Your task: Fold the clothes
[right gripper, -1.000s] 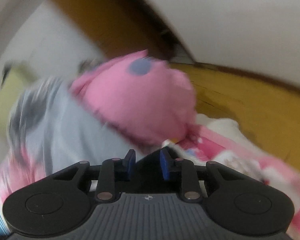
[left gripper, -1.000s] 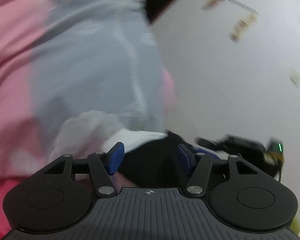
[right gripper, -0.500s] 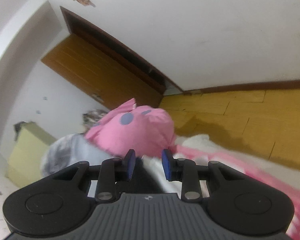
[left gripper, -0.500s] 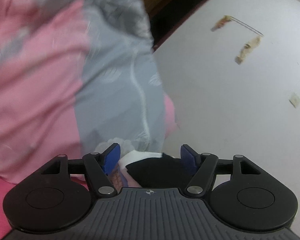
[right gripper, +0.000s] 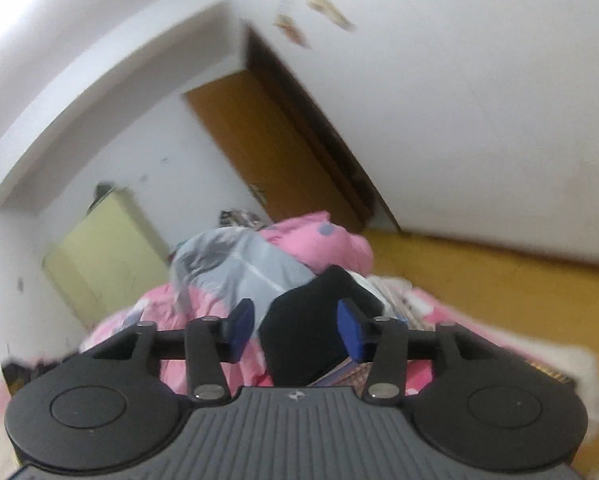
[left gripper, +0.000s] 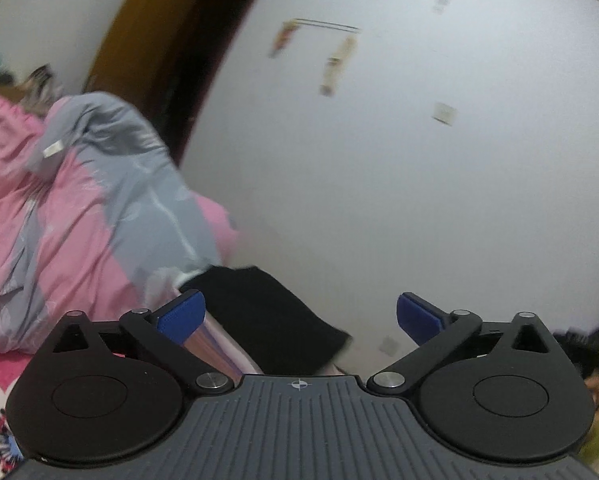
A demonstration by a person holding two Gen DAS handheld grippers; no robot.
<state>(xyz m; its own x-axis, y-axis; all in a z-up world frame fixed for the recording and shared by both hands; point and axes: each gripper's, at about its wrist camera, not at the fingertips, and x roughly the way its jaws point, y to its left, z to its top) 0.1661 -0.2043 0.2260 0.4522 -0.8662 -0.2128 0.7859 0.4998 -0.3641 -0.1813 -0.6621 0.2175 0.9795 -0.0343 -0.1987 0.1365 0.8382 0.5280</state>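
Left gripper (left gripper: pixel 297 314) spread wide, holding nothing, above the black garment (left gripper: pixel 267 316) edge. Right gripper (right gripper: pixel 295 330) likewise parted around black cloth, not pinching. Bare wall (left gripper: pixel 379 200) beyond.

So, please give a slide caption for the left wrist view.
Left gripper open above a black garment, pink-grey duvet beside.

Left gripper (left gripper: pixel 297 316) jaws spread wide, black garment (left gripper: pixel 267 316) lying between them, pink-and-grey quilt (left gripper: pixel 91 208) heaped left, white wall (left gripper: pixel 419 180) ahead.

The black garment (left gripper: pixel 267 316) is partly hidden behind the tongs' body; wall stickers (left gripper: pixel 335 64) blur
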